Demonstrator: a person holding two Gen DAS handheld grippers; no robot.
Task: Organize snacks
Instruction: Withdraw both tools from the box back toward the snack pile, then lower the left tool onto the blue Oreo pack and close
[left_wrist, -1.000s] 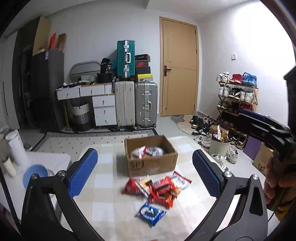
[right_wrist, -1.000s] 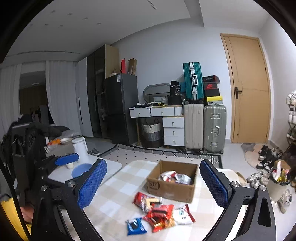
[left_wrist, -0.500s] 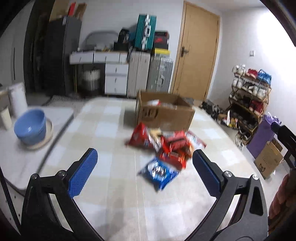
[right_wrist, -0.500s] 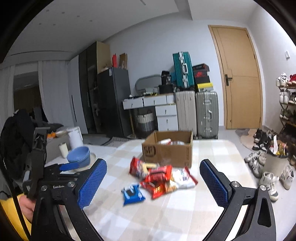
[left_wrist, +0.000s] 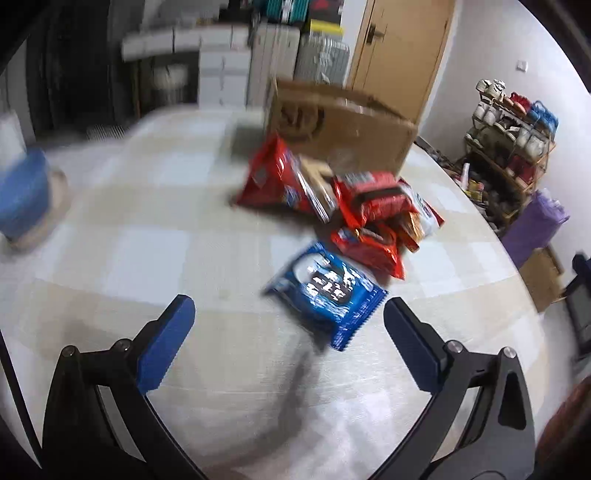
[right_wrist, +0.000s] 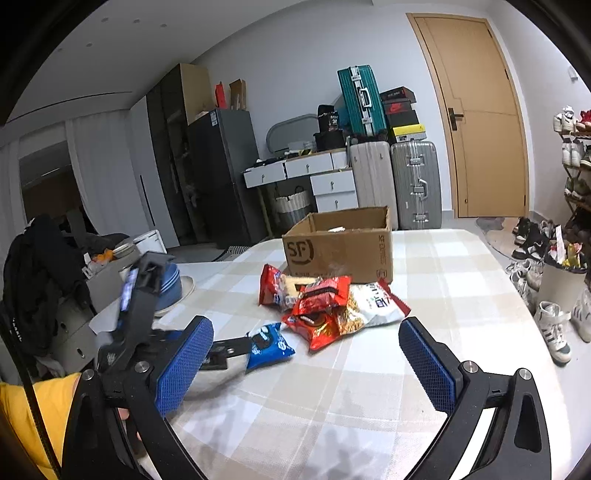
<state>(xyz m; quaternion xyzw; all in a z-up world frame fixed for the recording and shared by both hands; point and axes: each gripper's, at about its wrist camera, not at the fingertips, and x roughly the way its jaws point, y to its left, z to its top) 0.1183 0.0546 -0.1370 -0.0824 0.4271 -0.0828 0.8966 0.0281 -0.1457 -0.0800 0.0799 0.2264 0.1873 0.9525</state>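
My left tongs (left_wrist: 284, 328) hang apart just short of the blue cookie packet (left_wrist: 327, 290) on the table (left_wrist: 147, 251) — I'd say reaching; next, close on it. Right tongs (right_wrist: 306, 354) apart, empty — cardboard box (right_wrist: 340, 251) beyond.

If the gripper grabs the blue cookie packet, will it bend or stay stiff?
The blue cookie packet looks like thin shiny wrap, so it would probably crinkle and slip a bit. It lies flat and looks small, so it is likely light. The left gripper is open near it; squeezed hard, the cookies inside might crack.
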